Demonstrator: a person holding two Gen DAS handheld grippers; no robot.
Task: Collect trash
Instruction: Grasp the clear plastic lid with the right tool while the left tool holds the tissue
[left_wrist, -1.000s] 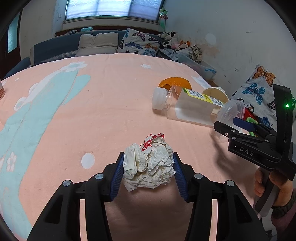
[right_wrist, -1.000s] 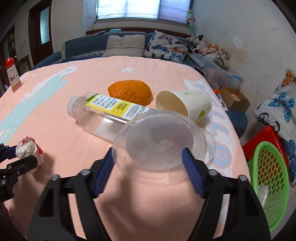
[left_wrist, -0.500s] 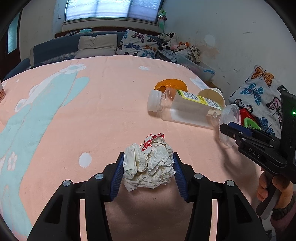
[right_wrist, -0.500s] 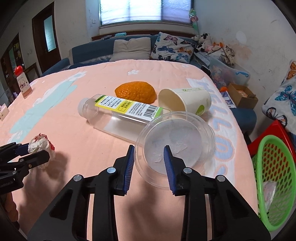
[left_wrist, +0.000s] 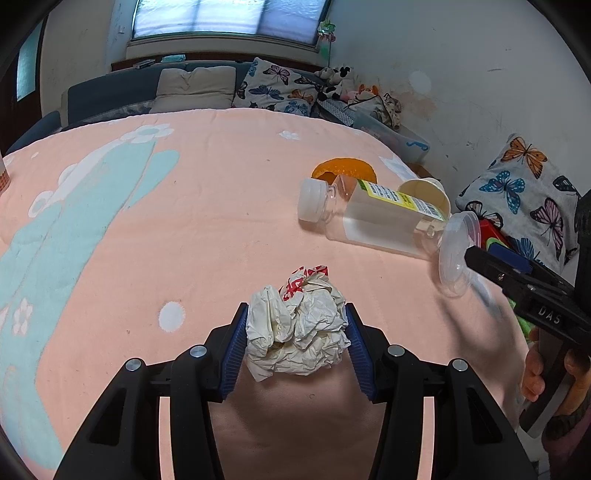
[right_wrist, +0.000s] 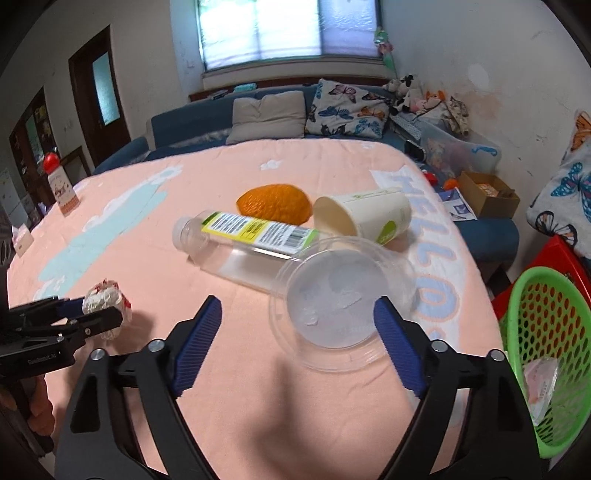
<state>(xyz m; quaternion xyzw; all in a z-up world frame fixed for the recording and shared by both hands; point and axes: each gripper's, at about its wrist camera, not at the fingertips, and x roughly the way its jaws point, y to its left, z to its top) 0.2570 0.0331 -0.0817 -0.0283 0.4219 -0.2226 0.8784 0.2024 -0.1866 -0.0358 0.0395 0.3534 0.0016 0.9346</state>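
Observation:
My left gripper (left_wrist: 293, 345) is shut on a crumpled white paper ball (left_wrist: 297, 334) with red print, just above the pink tablecloth (left_wrist: 184, 221); it also shows in the right wrist view (right_wrist: 107, 301). My right gripper (right_wrist: 297, 339) is open wide, its jaws apart on either side of a clear plastic lid (right_wrist: 341, 306) that tilts at the table's right side; its left jaw stands well clear of the lid. The lid also shows in the left wrist view (left_wrist: 454, 258). An empty clear bottle (right_wrist: 240, 240), an orange peel (right_wrist: 275, 203) and a paper cup (right_wrist: 365, 218) lie behind it.
A green mesh basket (right_wrist: 546, 354) holding a wrapper sits off the table's right edge beside a red bin (right_wrist: 554, 254). A small red-topped bottle (right_wrist: 61, 184) stands at the far left. A sofa with pillows (right_wrist: 269, 114) lies behind the table.
My right gripper closed toward the lid half a second ago and has now opened wide again, with the lid loose between the jaws. The left gripper has kept its hold on the paper ball.

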